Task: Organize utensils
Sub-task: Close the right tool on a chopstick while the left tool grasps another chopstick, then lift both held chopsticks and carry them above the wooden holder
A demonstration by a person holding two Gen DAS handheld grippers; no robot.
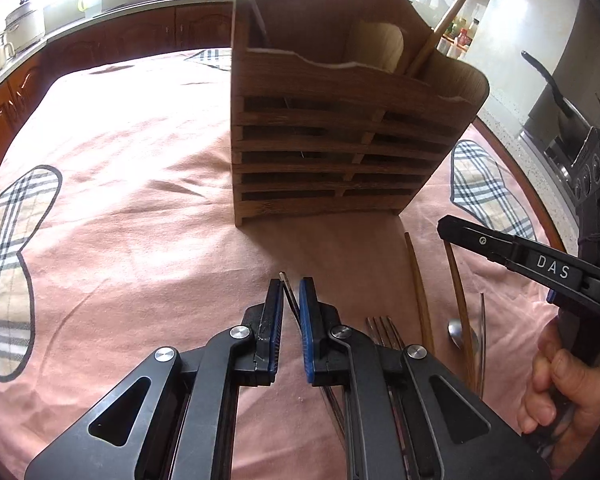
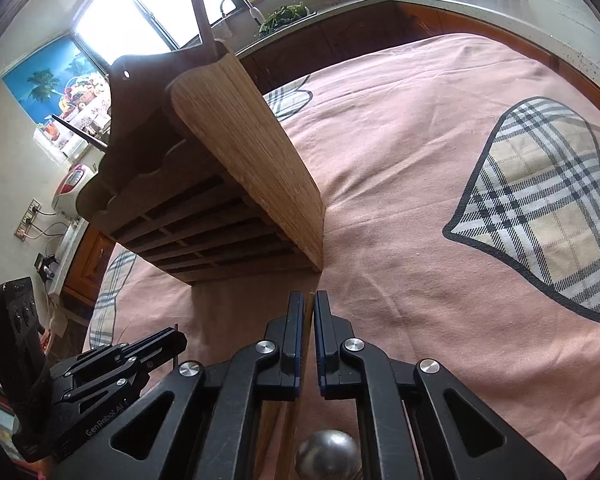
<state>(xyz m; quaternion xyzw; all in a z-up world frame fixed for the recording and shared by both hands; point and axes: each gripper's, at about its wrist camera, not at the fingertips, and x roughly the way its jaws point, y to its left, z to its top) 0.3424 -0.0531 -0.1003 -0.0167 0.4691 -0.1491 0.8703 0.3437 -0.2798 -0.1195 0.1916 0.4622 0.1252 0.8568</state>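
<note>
A slatted wooden utensil holder (image 1: 340,140) stands upright on the pink cloth (image 1: 140,200), with a wooden spatula (image 1: 380,48) and a chopstick (image 1: 454,20) in it. My left gripper (image 1: 293,282) is just in front of the holder, shut on the thin handle of a metal utensil (image 1: 287,294) that slants between its blue pads. My right gripper (image 2: 309,294) sits close to the holder's (image 2: 240,152) near corner, shut on a wooden chopstick (image 2: 309,316). On the cloth to the right of the left gripper lie a fork (image 1: 384,330), two wooden chopsticks (image 1: 418,288) and a spoon (image 1: 456,330).
A person's hand (image 1: 560,392) holds the right gripper's handle (image 1: 540,268). The cloth has plaid heart patches (image 2: 540,208). Kitchen counters with wooden cabinets (image 1: 132,32) run round the table, with a stove and pan (image 1: 572,136) at the right.
</note>
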